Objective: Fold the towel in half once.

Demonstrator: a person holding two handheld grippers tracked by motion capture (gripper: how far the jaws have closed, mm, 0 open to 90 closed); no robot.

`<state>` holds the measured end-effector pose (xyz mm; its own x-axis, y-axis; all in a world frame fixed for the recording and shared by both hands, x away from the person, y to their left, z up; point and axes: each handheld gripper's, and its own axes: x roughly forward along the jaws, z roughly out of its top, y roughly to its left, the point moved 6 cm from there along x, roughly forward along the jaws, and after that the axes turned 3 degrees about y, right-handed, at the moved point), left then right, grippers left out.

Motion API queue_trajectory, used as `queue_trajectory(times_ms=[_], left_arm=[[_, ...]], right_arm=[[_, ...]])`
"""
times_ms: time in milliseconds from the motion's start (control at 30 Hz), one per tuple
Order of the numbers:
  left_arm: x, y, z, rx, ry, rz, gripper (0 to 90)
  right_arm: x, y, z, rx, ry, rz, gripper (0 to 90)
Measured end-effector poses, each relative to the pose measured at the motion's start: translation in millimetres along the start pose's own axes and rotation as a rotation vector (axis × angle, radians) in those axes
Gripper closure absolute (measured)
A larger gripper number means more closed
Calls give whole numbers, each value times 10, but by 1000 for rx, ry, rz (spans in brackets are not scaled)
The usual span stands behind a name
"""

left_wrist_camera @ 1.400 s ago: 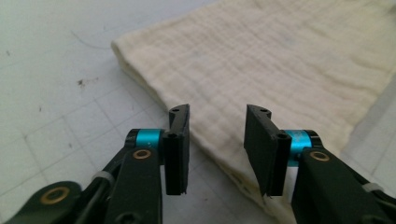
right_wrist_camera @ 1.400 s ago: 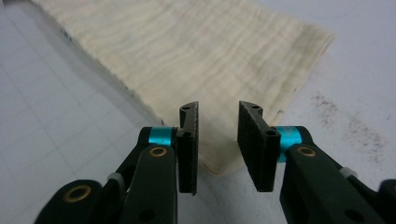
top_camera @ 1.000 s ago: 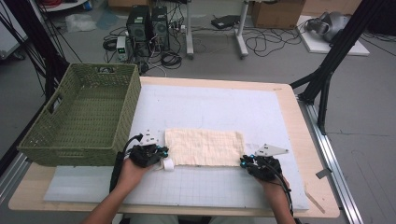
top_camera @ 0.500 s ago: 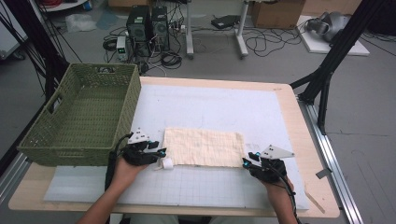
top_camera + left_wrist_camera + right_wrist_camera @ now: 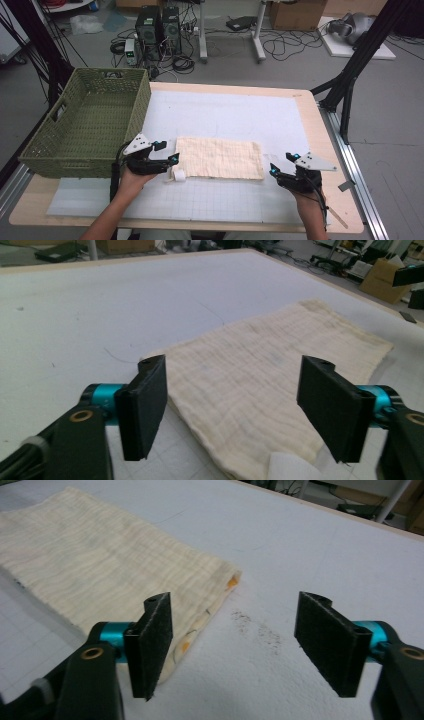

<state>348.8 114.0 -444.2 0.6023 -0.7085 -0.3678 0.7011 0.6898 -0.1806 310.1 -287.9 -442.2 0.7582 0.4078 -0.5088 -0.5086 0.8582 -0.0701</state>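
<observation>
We start at the left gripper (image 5: 173,161): its jaws have just been opening and now stand wide apart, with nothing pressed between them. In the left gripper view (image 5: 232,407) they frame the near end of the folded cloth (image 5: 272,380) from just above, without touching it. A small white tag (image 5: 178,175) sticks out at that end of the cloth, beside this gripper.

The right gripper (image 5: 274,172) has likewise just been opening its jaws; they are spread and hold nothing. In the right gripper view (image 5: 235,652) they stand over the bare white mat, and the cloth's folded corner (image 5: 200,615) lies just beside the one jaw.

The cloth (image 5: 219,157) is a cream, crinkled piece folded into a long rectangle. It lies flat on the counter's near half, between the two grippers, and its long axis runs from left to right across the counter, one short end toward each gripper. Small orange marks show along the folded edge in the right gripper view.

Under it we see a white mat (image 5: 240,115) with a faint grid, and around that the pale wood rim of the counter (image 5: 307,100). A green woven basket (image 5: 85,125) with handle slots stands at the counter's left edge, well apart from the cloth's far end.

Beyond the counter, the grey floor carries computer towers (image 5: 160,25), tangled cables and cardboard boxes (image 5: 295,12). Black frame struts rise at both sides.
</observation>
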Motion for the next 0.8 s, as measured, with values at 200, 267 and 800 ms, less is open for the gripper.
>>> queue_trajectory(times_ms=[200, 267, 800], left_arm=[[-31, -68, 26, 15, -14, -14, 187], [-50, -74, 24, 27, -11, -11, 189], [-28, -33, 34, 20, -4, 7, 201]], right_arm=[[14, -44, -4, 28, -11, -16, 156], [24, -47, 6, 29, -12, -14, 136], [0, -85, -29, 29, -2, -30, 121]])
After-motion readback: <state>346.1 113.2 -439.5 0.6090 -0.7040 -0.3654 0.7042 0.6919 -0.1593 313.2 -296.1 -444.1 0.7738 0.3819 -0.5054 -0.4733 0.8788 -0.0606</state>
